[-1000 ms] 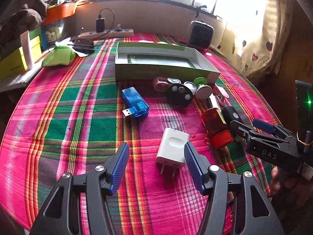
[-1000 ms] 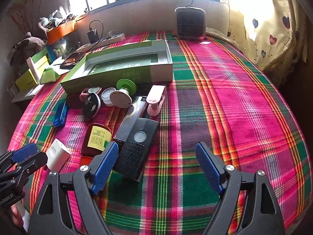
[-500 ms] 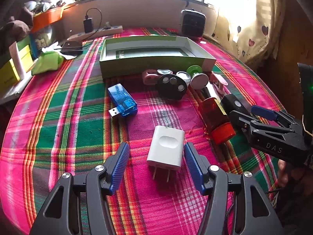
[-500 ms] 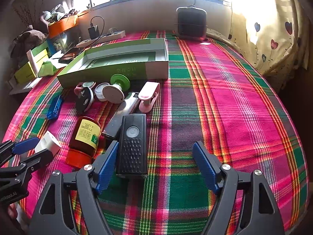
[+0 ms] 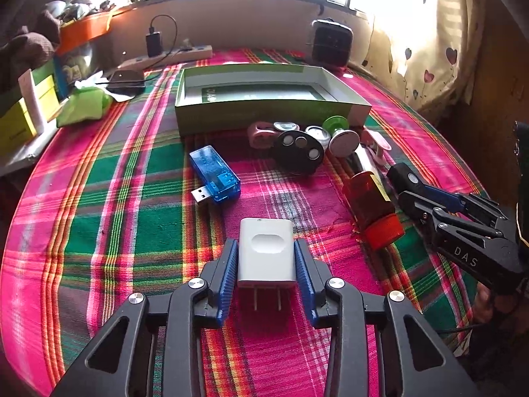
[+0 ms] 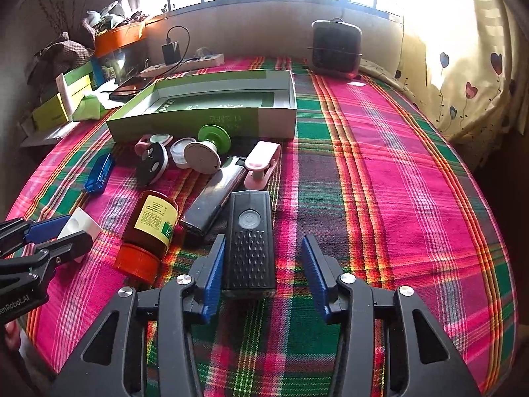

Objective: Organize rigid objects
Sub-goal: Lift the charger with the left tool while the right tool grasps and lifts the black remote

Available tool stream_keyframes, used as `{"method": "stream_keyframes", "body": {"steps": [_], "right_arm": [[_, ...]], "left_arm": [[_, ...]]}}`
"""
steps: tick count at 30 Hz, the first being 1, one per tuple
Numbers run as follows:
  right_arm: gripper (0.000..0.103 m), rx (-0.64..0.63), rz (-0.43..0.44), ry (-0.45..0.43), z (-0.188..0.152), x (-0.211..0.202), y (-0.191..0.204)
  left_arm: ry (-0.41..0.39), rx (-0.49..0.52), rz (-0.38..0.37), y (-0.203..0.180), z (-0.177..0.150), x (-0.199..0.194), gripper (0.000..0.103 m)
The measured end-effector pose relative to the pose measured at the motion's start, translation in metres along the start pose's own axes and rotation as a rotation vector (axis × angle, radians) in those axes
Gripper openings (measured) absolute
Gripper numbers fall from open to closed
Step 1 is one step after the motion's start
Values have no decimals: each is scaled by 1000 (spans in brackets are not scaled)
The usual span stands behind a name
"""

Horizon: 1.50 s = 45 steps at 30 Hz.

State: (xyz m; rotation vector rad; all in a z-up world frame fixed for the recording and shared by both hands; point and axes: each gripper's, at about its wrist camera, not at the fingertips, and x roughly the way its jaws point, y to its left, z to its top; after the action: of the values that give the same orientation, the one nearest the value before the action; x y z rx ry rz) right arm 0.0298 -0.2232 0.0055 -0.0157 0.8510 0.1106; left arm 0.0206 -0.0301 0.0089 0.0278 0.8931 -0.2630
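Observation:
My left gripper (image 5: 265, 244) is closing and its blue pads touch both sides of a white plug charger (image 5: 266, 264), which lies prongs toward me on the plaid cloth. My right gripper (image 6: 263, 239) is also closing, around a black studded device with a round button (image 6: 249, 231). Its left pad is against the device. A gap remains at the right pad. The open green box (image 5: 264, 115) stands behind a cluster: blue USB stick (image 5: 215, 175), amber bottle with a red cap (image 5: 370, 205), black round fob (image 5: 299, 152), silver bar (image 6: 211, 198), pink clip (image 6: 261, 165).
A power strip (image 5: 168, 56) with a plugged charger and a black fan (image 5: 330, 46) stand at the table's far edge. A green pouch (image 5: 84, 106), a phone (image 5: 125, 79) and boxes crowd the far left. A heart-print curtain (image 6: 463, 76) hangs on the right.
Both grippers' jaws have narrowed from wide open. The left pads came in onto the white charger. The black device now lies straight between the right jaws instead of slanting off to the left.

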Motion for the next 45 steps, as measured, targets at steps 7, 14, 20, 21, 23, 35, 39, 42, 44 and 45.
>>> {"method": "stream_keyframes", "body": {"steps": [7, 14, 20, 21, 23, 35, 39, 42, 44, 45], "right_arm": [[29, 6, 15, -6, -1, -1, -2], [29, 9, 26, -16, 2, -5, -4], [29, 12, 34, -27, 8, -10, -6], [29, 11, 34, -32, 9, -11, -6], [29, 15, 39, -34, 10, -12, -6], [29, 12, 36, 10, 2, -2, -9], [29, 13, 33, 10, 3, 0, -9], [29, 5, 27, 8, 6, 3, -8], [31, -4, 22, 9, 7, 5, -6], [32, -8, 20, 11, 8, 6, -5]], "left_arm": [[-2, -6, -3, 0, 1, 0, 33], [-10, -14, -3, 3, 7, -1, 32], [-23, -14, -9, 3, 15, -4, 32], [-25, -17, -12, 3, 16, -4, 32], [-27, -19, -17, 4, 17, -5, 32], [3, -27, -14, 3, 11, 4, 32], [11, -33, -16, 3, 10, 8, 32], [11, -33, -20, 3, 10, 9, 32], [8, -28, -15, 2, 11, 9, 32], [6, -23, -11, 1, 10, 9, 33]]}}
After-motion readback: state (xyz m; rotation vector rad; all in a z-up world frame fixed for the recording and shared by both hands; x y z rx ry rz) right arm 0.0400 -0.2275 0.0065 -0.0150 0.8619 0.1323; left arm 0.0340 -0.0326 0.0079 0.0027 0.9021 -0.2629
